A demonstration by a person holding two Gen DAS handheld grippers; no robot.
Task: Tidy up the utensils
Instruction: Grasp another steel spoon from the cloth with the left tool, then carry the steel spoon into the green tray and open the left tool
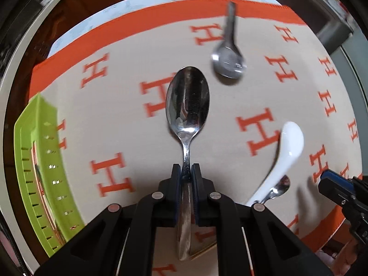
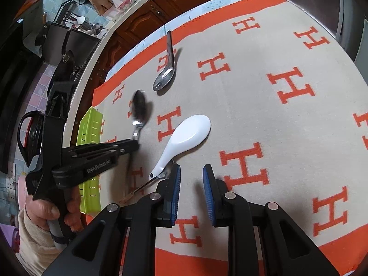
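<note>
Utensils lie scattered over a beige tablecloth (image 2: 264, 119) patterned with orange H letters, and sorting them looks well short of finished. Furthest left, a lime-green slotted tray (image 1: 39, 161) sits at the cloth's edge, probably the place the pieces are meant to end up; something thin lies inside it, though what it is I cannot tell. Next comes the left gripper (image 1: 186, 172), pointing down, its jaws pressed together on the neck of a steel tablespoon (image 1: 187, 99), bowl outward and handle running back between the pads. Pinching at the narrow neck seems sensible, since it keeps the heavy bowl from swinging. From the right wrist view the person's hand (image 2: 49, 211) works this gripper's handle, and the spoon appears lifted clear of the cloth. Further right, a short steel soup spoon (image 1: 228, 55) rests alone near the far orange border. Beyond that, a white ceramic spoon (image 1: 284, 156) lies across a small teaspoon (image 1: 279, 187), which may make either awkward to take cleanly. At the right, the right gripper (image 2: 191, 192) hovers just beside that pair, its jaws spread apart and holding nothing, apparently waiting its turn.
</note>
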